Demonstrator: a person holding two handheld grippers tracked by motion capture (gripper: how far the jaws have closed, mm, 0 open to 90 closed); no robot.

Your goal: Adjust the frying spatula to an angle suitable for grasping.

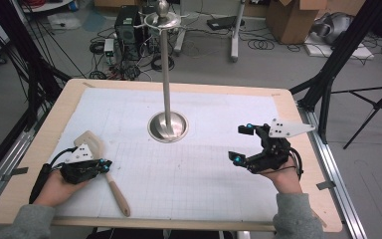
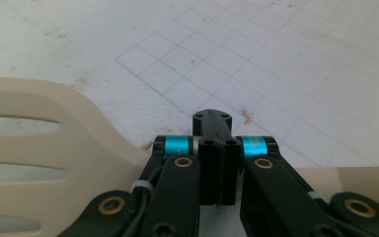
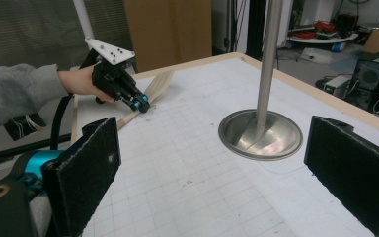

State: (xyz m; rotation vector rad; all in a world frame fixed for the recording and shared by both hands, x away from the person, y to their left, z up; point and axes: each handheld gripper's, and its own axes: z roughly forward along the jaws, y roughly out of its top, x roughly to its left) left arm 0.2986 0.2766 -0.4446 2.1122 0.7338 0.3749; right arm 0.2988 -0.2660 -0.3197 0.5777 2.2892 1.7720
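Hand-held gripper [image 1: 101, 165] over slotted beige spatula [image 1: 103, 162]

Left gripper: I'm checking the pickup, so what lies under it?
Under the left gripper, jaws shut, lies the wooden spatula on the white grid mat. Its slotted blade and handle show on either side; the neck directly beneath is covered.

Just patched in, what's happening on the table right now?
A person works two hand-held claws over a gridded white mat. The left claw sits shut at the neck of a beige slotted spatula that lies flat on the mat near the left edge; whether it actually pinches the spatula is hard to tell. The right claw hovers open on the right, holding nothing. A tall metal stand with hooks on top rises mid-table.
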